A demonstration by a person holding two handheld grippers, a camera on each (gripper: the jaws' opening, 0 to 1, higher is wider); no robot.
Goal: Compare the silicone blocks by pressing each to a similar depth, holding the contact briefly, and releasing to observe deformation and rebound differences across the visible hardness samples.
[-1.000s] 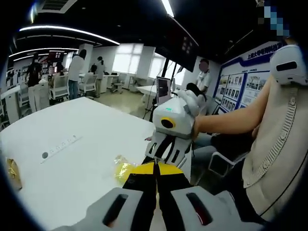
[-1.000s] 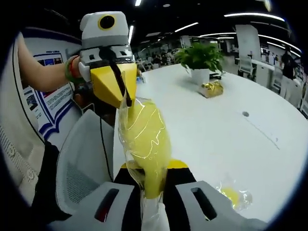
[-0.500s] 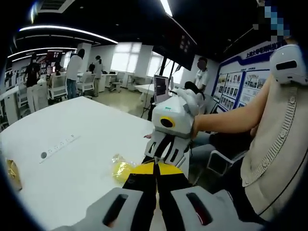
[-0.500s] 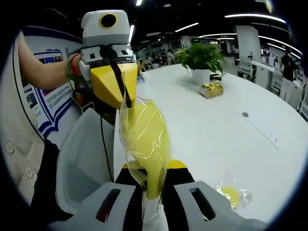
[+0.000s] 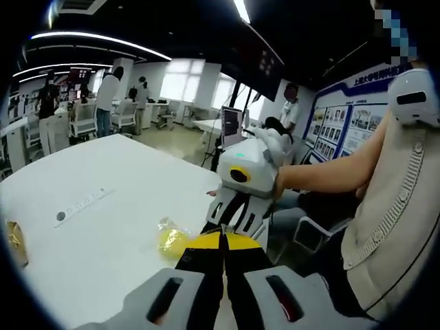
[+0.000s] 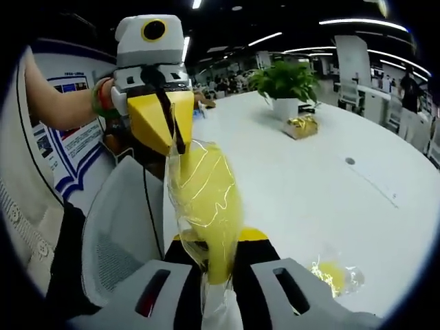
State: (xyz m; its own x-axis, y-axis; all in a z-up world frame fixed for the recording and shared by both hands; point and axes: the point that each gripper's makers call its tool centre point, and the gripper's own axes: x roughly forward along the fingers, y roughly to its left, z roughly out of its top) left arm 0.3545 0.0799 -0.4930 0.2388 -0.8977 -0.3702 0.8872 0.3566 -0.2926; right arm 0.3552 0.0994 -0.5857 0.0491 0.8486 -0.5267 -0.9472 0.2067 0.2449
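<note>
Two grippers pinch one clear plastic bag with a soft yellow silicone block point(image 6: 206, 206) inside, held up off the big white round table point(image 6: 302, 185). The right gripper point(image 6: 214, 265) is closed on its bottom end, hiding that part. The left gripper point(image 6: 172, 141) is closed on its top. Past the right jaws lies a second small bagged yellow piece point(image 6: 333, 275), hard to make out. Nothing has moved much.

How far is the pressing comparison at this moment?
Nothing looks pressed yet. In hand: both tongs are shut on one yellow block in a clear bag, held in the air, the left tongs at its top, the right tongs at its bottom. Left to do: a second bagged yellow block lies untouched on the white table, and every press, hold and release.
</note>
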